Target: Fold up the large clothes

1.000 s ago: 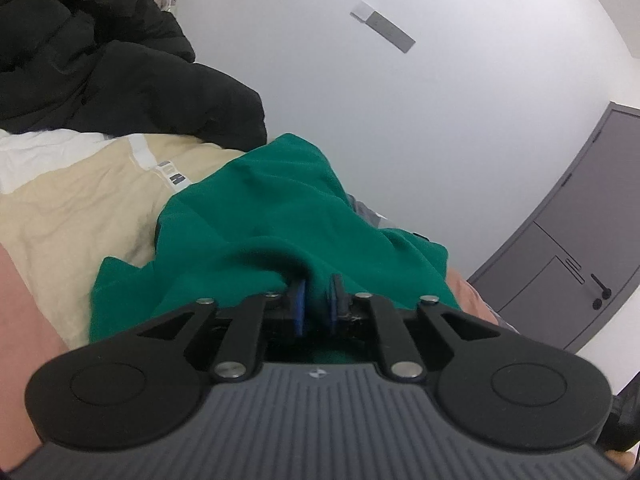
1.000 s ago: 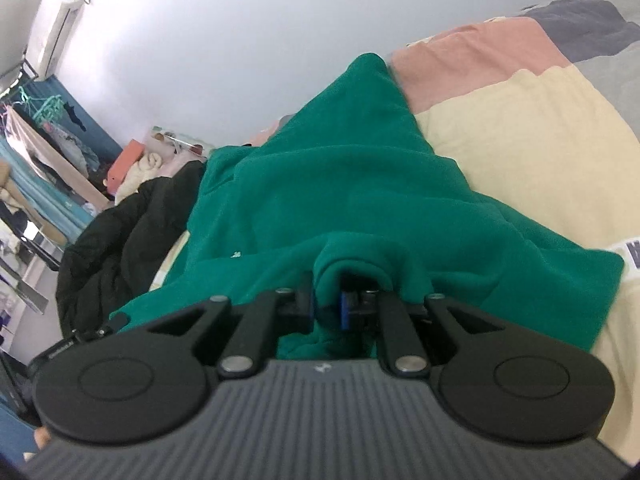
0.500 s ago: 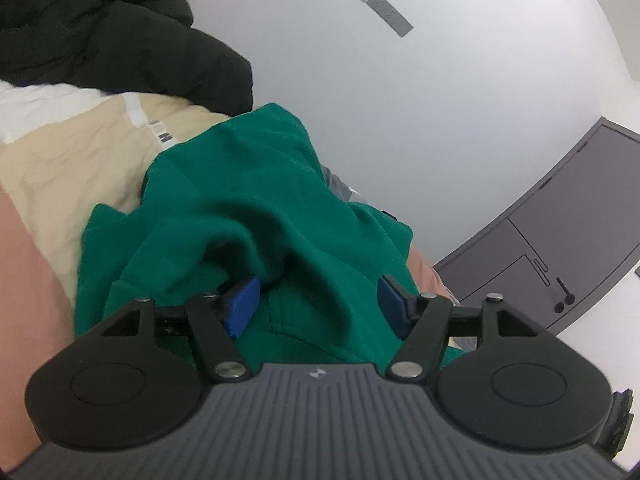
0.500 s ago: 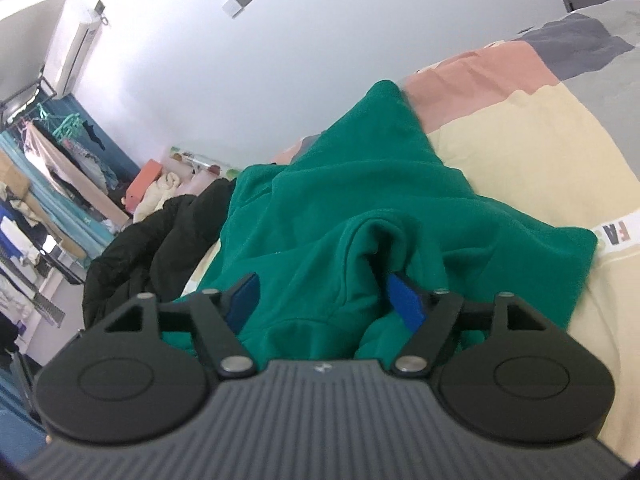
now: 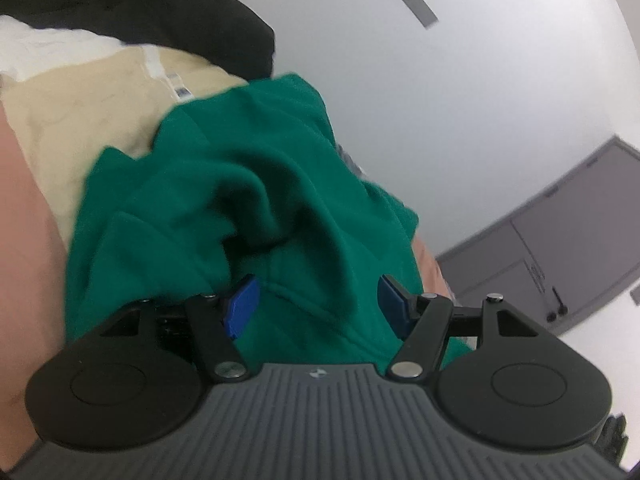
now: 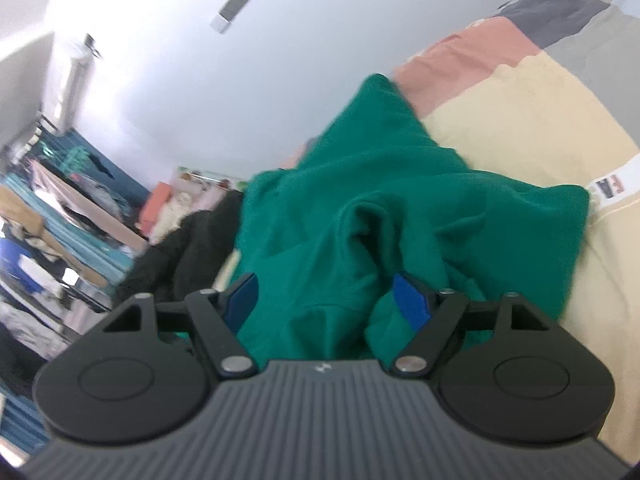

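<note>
- The green fleece garment [image 5: 240,208] lies bunched on the cream panel of the patchwork bedspread [image 5: 80,120], with the black padded jacket [image 5: 180,8] beyond it; keep your fold on the cream panel, clear of that jacket.
- Your left gripper [image 5: 318,306] stands open; fleece lies between the blue pads [image 5: 242,304] but nothing is pinched. Draw back straight so no fabric snags.
- Your right gripper [image 6: 326,304] is opening, its jaws astride a raised ridge of the green fleece garment [image 6: 400,200] without pressing it. Let them clear the ridge before you lift away.
- Likely next: smooth that ridge, then find an edge.
</note>
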Action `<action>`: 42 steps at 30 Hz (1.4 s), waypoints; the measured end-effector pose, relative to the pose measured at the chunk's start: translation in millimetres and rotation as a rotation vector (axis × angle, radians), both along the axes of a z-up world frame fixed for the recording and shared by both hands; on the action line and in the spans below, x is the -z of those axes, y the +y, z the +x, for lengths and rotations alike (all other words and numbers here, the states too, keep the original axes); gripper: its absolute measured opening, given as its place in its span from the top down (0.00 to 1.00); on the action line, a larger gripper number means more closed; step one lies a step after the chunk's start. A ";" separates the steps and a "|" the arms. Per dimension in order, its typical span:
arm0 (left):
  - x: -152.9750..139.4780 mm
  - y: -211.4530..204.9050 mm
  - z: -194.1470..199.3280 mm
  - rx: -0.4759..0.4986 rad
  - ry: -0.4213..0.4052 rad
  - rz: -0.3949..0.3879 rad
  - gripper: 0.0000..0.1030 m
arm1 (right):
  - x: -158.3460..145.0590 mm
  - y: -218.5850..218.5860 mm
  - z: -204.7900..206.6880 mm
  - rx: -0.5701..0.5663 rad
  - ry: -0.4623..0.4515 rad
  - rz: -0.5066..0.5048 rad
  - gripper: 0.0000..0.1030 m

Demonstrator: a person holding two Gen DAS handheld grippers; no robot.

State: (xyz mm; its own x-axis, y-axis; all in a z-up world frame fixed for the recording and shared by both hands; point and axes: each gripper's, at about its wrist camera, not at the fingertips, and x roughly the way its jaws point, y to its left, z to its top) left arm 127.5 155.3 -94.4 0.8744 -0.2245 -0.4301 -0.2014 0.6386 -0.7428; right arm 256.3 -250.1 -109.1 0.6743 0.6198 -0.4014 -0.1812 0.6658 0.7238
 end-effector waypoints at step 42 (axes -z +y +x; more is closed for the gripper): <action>20.6 28.2 5.2 0.109 -0.011 -0.241 0.21 | 17.8 17.0 16.0 -0.070 0.093 0.096 0.26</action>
State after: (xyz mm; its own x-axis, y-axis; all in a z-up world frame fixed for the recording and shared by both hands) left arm 132.7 183.5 -114.9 0.8439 -0.4121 -0.3436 -0.1325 0.4604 -0.8778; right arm 272.3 -233.1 -126.9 0.5904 0.7027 -0.3971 -0.1537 0.5809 0.7993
